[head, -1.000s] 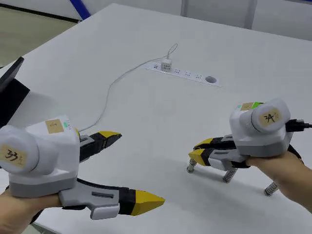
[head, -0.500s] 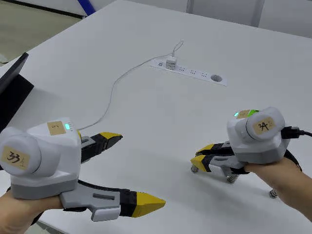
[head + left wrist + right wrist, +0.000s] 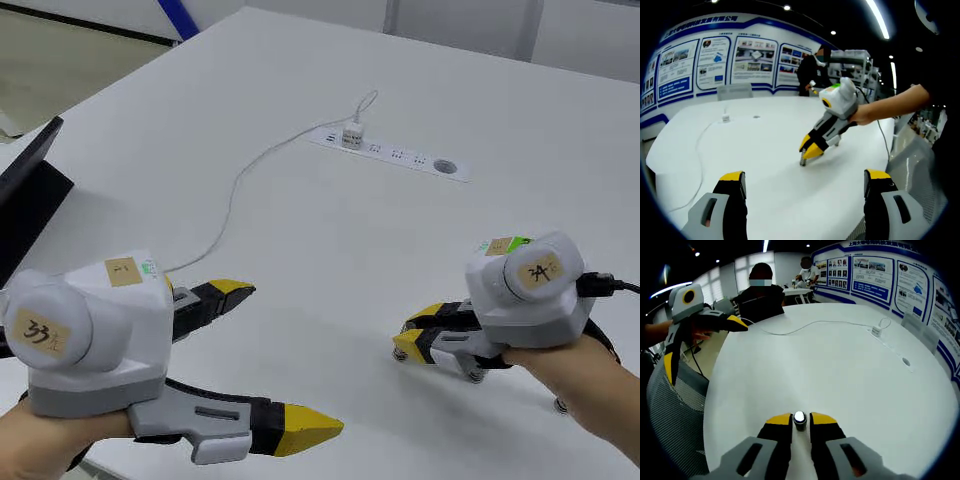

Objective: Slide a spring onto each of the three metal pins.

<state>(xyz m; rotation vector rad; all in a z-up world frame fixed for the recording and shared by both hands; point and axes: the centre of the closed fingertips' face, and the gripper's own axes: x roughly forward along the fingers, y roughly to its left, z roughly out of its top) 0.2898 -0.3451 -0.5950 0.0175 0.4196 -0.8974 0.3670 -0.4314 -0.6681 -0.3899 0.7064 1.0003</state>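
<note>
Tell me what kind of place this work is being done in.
Probably an exhibition or demo hall in an office: a big white meeting table with a power strip on it, blue-trimmed display boards along the wall, and a mesh office chair beside the table.

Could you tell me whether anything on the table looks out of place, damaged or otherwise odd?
Nothing stands out. The right gripper is shut on a metal pin, the left gripper hangs open over the white table, and the cable from the power strip lies loosely, untangled.
</note>
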